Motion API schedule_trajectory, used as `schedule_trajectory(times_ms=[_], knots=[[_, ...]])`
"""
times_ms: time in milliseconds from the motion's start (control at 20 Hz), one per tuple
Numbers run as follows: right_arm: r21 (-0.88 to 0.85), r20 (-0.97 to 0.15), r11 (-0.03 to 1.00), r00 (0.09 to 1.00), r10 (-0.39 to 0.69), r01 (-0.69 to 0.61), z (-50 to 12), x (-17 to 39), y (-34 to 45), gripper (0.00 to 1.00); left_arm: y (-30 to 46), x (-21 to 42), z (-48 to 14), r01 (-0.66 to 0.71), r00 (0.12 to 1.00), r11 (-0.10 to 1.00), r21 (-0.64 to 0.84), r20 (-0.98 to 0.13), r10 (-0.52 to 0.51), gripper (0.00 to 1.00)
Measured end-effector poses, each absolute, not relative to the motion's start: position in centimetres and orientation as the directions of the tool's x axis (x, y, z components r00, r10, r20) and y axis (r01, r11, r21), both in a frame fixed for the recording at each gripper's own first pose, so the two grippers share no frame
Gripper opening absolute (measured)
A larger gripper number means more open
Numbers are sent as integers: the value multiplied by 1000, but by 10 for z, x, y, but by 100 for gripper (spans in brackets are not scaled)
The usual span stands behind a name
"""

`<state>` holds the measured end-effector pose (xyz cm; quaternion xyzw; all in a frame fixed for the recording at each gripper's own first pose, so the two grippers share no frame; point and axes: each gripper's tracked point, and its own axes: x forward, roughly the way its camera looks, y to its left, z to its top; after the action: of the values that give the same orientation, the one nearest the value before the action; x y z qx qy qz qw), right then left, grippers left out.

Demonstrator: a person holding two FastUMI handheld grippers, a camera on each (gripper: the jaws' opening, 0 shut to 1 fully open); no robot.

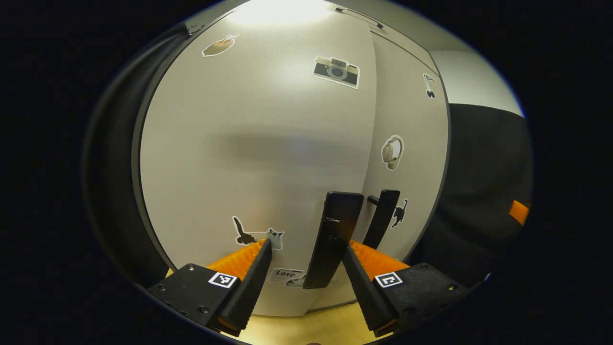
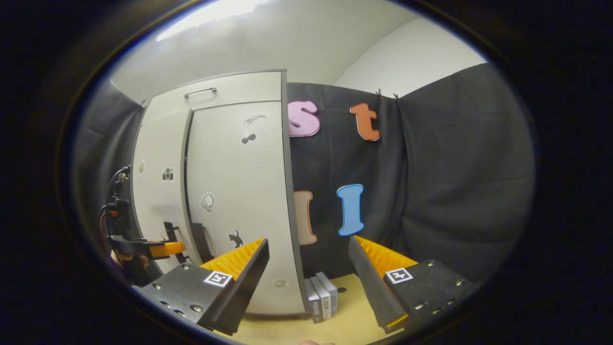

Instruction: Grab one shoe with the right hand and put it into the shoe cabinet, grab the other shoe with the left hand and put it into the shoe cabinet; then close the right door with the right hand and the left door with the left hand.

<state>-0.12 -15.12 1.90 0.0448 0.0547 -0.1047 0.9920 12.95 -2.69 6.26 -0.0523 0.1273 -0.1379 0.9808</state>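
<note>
Last step: left door (image 1: 258, 158) nearly shut, its handle (image 1: 333, 239) between the left gripper (image 1: 306, 268) jaws, apart. Next: push it flush. Right gripper (image 2: 309, 273) jaws apart, idle.

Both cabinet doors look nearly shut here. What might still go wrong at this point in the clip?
1. The left door's handle stands between the open fingers of the left hand-held gripper; a push could slip off it or snag a finger behind it.
2. In the right gripper view, a dark gap shows along the seam between the left door and right door, so the left door may not end flush.
</note>
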Motion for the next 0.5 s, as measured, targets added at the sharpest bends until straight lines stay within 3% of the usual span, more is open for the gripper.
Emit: schedule_trajectory(times_ms=[500], knots=[[81,-114,980,978,-172,181,27,-5,-144,100,-28,133,56,247,928,961,-126,-256,-272,88]])
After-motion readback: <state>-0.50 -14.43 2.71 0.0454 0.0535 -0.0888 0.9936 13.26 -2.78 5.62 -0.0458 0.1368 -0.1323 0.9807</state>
